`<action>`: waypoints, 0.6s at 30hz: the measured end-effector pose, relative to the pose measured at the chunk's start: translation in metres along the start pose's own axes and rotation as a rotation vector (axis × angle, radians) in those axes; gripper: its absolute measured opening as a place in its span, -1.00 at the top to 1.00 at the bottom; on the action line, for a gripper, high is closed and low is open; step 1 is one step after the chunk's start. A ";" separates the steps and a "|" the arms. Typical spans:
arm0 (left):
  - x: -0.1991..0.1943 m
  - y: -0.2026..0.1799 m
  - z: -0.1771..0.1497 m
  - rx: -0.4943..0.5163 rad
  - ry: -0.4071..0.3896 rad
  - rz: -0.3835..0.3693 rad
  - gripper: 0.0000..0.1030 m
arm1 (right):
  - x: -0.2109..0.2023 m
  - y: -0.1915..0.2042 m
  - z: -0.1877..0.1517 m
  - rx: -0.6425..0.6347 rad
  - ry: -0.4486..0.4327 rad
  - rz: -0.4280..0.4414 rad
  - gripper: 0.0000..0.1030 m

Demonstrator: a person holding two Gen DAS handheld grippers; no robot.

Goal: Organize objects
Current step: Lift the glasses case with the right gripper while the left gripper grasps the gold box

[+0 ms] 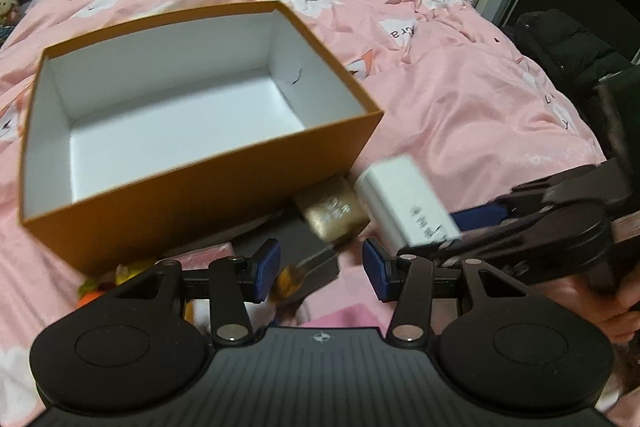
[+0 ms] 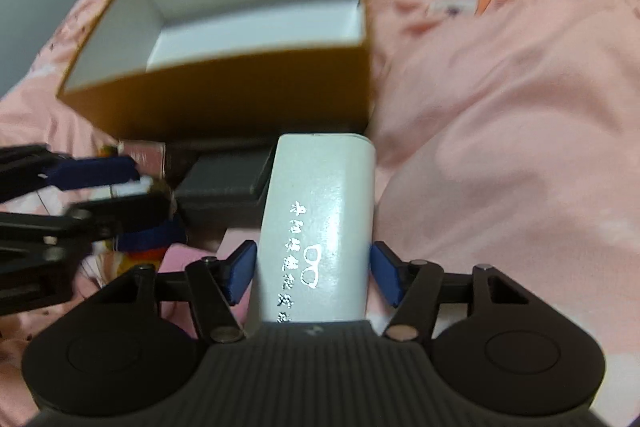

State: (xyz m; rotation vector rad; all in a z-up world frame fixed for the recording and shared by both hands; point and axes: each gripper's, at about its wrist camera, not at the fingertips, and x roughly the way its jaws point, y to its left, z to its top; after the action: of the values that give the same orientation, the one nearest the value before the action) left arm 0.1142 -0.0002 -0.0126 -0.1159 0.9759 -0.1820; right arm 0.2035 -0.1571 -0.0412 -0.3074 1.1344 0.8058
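Right wrist view: the right gripper [image 2: 312, 273] clasps a white case [image 2: 320, 219] just before the orange box [image 2: 224, 99]; the left gripper [image 1: 322, 273], beside that box, stands released, holding nothing.

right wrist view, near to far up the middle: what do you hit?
right gripper → white case between its fingers → dark flat box → orange box, open and empty → pink bedspread

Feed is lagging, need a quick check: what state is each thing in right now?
Orange box: open, empty, upright on bed.
White case: between right gripper pads, raised.
Left gripper: open, empty.
Gold packet: lying beside box.
Dark flat box: lying on bed.
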 end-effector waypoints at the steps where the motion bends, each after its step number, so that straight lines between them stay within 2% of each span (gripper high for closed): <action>1: 0.004 -0.001 0.004 -0.001 0.004 -0.001 -0.13 | -0.006 -0.006 0.003 0.013 -0.022 -0.005 -0.23; 6: 0.033 -0.008 0.024 -0.060 0.051 0.016 -0.41 | -0.019 -0.034 0.018 0.069 -0.111 -0.066 -0.23; 11: 0.068 -0.007 0.039 -0.176 0.141 0.017 -0.63 | 0.001 -0.064 0.026 0.157 -0.082 -0.033 -0.23; 18: 0.106 -0.008 0.046 -0.275 0.170 0.073 -0.68 | 0.018 -0.084 0.019 0.179 -0.086 0.013 -0.24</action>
State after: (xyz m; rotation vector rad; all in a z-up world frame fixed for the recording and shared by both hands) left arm 0.2101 -0.0289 -0.0716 -0.3206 1.1699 0.0106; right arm 0.2797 -0.1959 -0.0639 -0.1148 1.1204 0.7167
